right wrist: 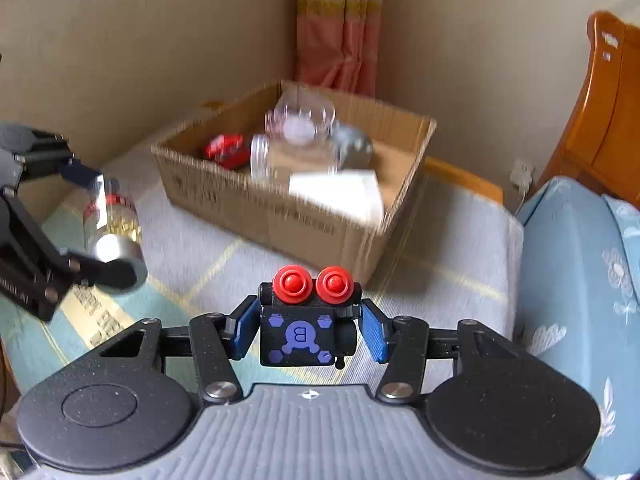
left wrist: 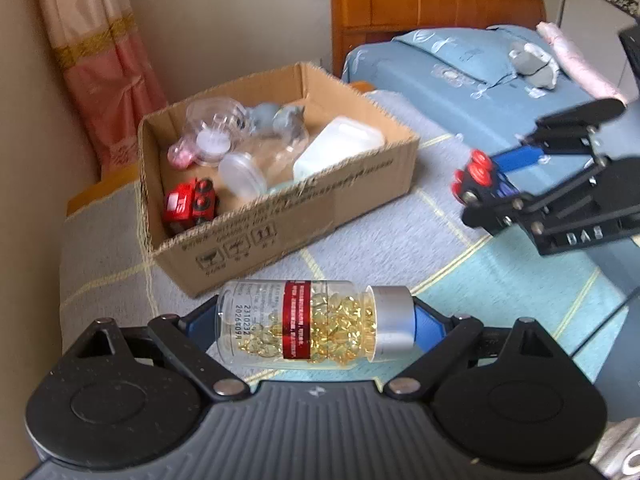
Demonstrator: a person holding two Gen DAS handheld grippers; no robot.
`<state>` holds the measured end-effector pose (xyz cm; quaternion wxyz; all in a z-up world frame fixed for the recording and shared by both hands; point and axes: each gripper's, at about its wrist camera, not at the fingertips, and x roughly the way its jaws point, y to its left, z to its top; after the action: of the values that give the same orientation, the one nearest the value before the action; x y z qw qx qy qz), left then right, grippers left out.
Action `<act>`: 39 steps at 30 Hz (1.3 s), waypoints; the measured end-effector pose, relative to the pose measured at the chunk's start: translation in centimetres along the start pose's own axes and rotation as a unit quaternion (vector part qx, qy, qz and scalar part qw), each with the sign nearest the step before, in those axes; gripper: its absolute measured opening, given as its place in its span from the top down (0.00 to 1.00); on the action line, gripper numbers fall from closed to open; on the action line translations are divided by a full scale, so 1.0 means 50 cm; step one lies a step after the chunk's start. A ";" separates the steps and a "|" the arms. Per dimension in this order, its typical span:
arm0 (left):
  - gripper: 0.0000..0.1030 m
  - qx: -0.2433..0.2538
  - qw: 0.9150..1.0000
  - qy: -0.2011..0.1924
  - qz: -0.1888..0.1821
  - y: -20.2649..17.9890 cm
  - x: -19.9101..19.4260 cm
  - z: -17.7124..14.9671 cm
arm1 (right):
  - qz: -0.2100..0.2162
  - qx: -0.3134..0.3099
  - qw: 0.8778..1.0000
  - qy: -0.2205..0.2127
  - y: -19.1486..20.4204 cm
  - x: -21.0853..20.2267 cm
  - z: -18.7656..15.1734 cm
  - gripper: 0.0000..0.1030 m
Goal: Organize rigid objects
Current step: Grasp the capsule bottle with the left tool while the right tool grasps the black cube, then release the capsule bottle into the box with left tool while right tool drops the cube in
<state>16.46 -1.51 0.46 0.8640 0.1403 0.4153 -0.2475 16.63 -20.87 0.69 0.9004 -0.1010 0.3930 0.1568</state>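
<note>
The left gripper (left wrist: 316, 326) clamps a capsule bottle (left wrist: 312, 322) end to end, its long axis crosswise between wide-set jaws. The cardboard box (left wrist: 280, 216) lies just beyond, far and slightly left. The right gripper (right wrist: 308, 330) pinches a black toy block (right wrist: 306, 328) (red knobs on top). Inside, jars and a red toy car (left wrist: 190, 204) crowd the box; its near wall must be cleared.

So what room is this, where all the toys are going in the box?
Most likely a bedroom. There is a wooden headboard, a blue flowered pillow and a checked blanket under the cardboard box, with a curtain hanging in the corner.
</note>
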 end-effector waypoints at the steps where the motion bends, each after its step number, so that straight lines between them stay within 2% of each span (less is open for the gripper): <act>1: 0.10 0.001 1.000 -0.003 -0.002 -0.001 -0.004 0.005 | -0.002 -0.003 1.000 -0.005 -0.002 -0.006 0.010 0.43; 6: 0.10 0.007 1.000 -0.024 -0.003 0.002 -0.023 0.038 | -0.007 -0.014 1.000 -0.025 -0.019 -0.012 0.070 0.43; 12: 0.10 0.009 0.999 -0.041 0.013 0.023 -0.028 0.080 | -0.003 -0.011 0.999 -0.031 -0.053 0.026 0.153 0.43; 21: 0.10 -0.010 0.998 -0.051 0.042 0.075 -0.008 0.134 | -0.010 -0.005 1.000 -0.021 -0.101 0.131 0.268 0.43; 30: 0.10 -0.016 0.997 -0.054 0.057 0.099 0.004 0.168 | -0.033 0.031 0.999 -0.001 -0.160 0.244 0.343 0.42; 32: 0.10 -0.013 0.997 -0.053 0.058 0.100 0.009 0.175 | -0.034 0.033 0.999 -0.001 -0.170 0.261 0.351 0.29; 34: 0.10 -0.012 0.997 -0.051 0.058 0.101 0.014 0.183 | -0.051 0.036 0.998 -0.004 -0.174 0.266 0.356 0.22; 36: 0.10 -0.012 0.997 -0.050 0.055 0.103 0.017 0.189 | -0.042 0.044 0.998 0.002 -0.180 0.265 0.356 0.18; 38: 0.10 -0.015 0.997 -0.048 0.054 0.107 0.024 0.198 | -0.033 0.051 0.998 0.001 -0.182 0.255 0.354 0.07; 39: 0.10 -0.016 0.997 -0.046 0.054 0.109 0.029 0.202 | -0.030 0.050 0.998 -0.003 -0.183 0.247 0.351 0.05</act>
<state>26.74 -1.93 5.74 0.8965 0.1365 0.3708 -0.2002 39.73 -21.49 3.86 0.9099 -0.0668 0.3943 0.1100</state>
